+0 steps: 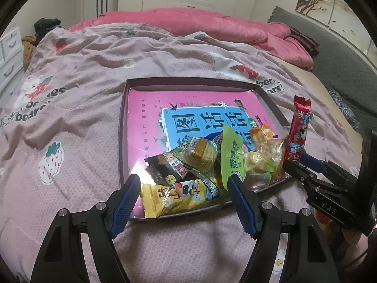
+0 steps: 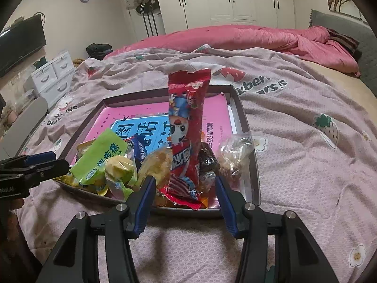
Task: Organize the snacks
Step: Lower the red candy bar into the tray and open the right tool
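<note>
- The red snack packet (image 2: pixel 187 132) stands nearly upright at the near right corner of the tray (image 2: pixel 253 165), its long axis pointing up and its bottom end between the blue pads of the right gripper (image 2: pixel 186 184).
- From the right wrist view I cannot tell whether those partly open jaws pinch it; gaps show either side.
- The left gripper (image 1: pixel 185 186) gapes wide, empty, over the yellow packet (image 1: pixel 174 195).
- The right hand is nearer the red packet.
</note>
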### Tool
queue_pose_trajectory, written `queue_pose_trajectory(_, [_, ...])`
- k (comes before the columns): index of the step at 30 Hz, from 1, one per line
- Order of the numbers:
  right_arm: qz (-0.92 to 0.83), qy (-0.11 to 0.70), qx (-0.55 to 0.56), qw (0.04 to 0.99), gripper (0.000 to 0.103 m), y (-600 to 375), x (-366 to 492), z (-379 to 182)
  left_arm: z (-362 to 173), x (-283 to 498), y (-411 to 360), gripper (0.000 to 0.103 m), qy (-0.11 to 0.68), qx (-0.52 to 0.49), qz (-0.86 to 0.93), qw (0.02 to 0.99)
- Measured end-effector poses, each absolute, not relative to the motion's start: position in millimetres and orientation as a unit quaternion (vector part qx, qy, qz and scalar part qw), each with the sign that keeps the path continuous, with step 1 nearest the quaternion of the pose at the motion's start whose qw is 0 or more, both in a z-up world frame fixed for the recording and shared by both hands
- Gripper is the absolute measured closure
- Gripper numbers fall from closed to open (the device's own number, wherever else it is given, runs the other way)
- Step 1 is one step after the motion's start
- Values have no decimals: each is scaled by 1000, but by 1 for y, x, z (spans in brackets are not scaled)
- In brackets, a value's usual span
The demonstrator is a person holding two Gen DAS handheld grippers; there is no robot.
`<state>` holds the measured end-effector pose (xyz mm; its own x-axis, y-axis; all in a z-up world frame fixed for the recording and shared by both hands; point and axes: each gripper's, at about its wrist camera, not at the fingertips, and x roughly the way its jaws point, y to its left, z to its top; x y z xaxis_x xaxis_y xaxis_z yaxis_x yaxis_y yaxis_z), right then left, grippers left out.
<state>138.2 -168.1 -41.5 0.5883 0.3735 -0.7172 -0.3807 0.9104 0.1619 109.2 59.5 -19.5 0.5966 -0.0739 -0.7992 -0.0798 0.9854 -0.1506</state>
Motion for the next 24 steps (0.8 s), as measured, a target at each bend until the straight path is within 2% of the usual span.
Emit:
queue_pose_trajectory(13, [206, 410, 4, 889, 50, -171, 146, -46, -15, 105, 60, 25, 444, -88, 6, 892])
queue_pose_trajectory(24, [212, 384, 10, 899, 50, -176, 131, -20, 0, 95, 58, 24, 432, -90, 5, 897])
